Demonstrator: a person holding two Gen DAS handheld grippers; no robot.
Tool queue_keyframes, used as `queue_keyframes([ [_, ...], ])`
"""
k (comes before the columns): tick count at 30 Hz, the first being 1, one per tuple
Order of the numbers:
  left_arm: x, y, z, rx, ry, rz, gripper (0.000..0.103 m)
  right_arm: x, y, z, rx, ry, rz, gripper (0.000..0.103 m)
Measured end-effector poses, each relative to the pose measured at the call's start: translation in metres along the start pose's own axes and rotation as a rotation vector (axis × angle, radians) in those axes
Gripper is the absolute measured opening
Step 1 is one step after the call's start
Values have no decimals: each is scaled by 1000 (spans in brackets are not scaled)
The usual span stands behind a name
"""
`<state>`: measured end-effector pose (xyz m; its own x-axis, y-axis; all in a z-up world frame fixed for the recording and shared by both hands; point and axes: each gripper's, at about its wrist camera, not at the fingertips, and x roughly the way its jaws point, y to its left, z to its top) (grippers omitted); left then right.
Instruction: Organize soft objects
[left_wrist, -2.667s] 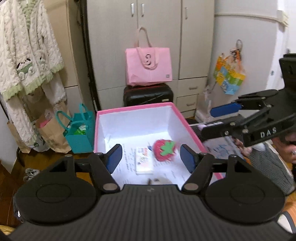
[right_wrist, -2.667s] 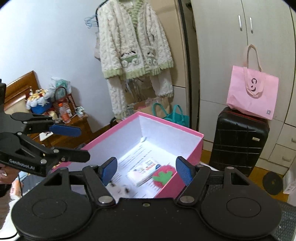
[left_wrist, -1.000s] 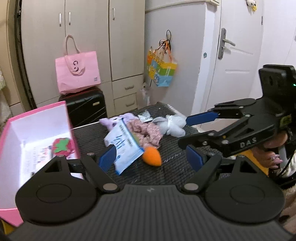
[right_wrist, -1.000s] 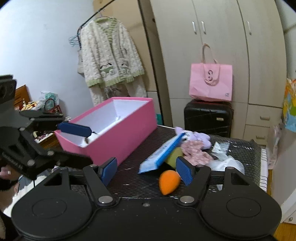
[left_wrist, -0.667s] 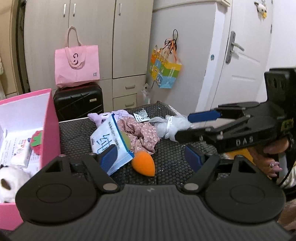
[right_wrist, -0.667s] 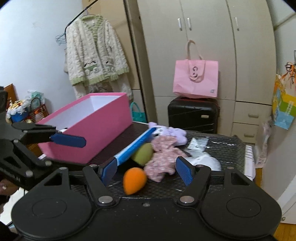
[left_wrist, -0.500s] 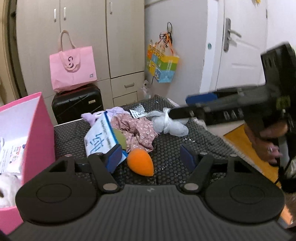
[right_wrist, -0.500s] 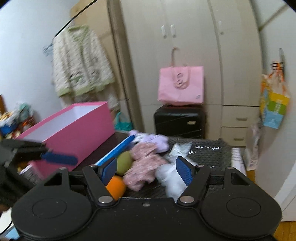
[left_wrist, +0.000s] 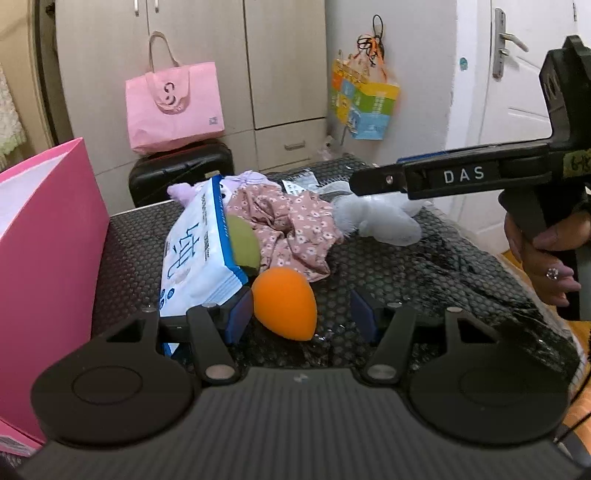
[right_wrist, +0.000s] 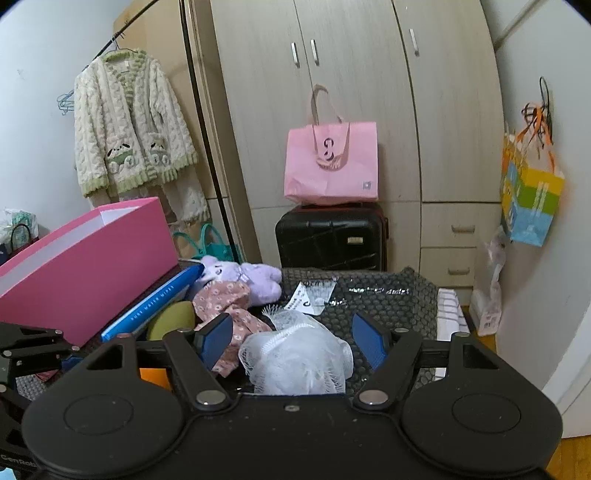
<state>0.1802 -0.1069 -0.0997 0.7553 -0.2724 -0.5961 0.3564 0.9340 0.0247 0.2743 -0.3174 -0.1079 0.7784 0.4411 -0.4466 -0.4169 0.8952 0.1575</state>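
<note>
We have swung both grippers away from the pink box and down over the pile on the desk; a moment ago both cameras looked into the box, where a strawberry toy and a small packet already lay. So we read this as the start of the next pick-up, with several soft things still left outside the box.

The left gripper has just been closing its jaws. They now stand partly open around the orange sponge: the left pad looks to be touching it, the right pad is clear of it, so it is not gripped yet. The right gripper has its jaws wide open on either side of the white mesh puff, with gaps on both sides, holding nothing.

Just behind lie the wipes pack, a green sponge, a floral cloth and a purple plush, all heaped together beside the box.

Readable writing: "DAS" on the right gripper's side in the left view; "PURE WATER WIPES" along the pack's blue edge; part of "GenRobot" on the left gripper's body. The pink tote bag carries a curly logo we cannot make out.
</note>
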Motion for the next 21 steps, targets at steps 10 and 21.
queue_keyframes([
  [10, 14, -7, -4, 14, -8, 100, 58, 22, -11, -14, 38, 110, 22, 77],
  [21, 14, -1, -7, 3, -25, 140, 37, 4, 6, -23, -53, 131, 18, 42],
])
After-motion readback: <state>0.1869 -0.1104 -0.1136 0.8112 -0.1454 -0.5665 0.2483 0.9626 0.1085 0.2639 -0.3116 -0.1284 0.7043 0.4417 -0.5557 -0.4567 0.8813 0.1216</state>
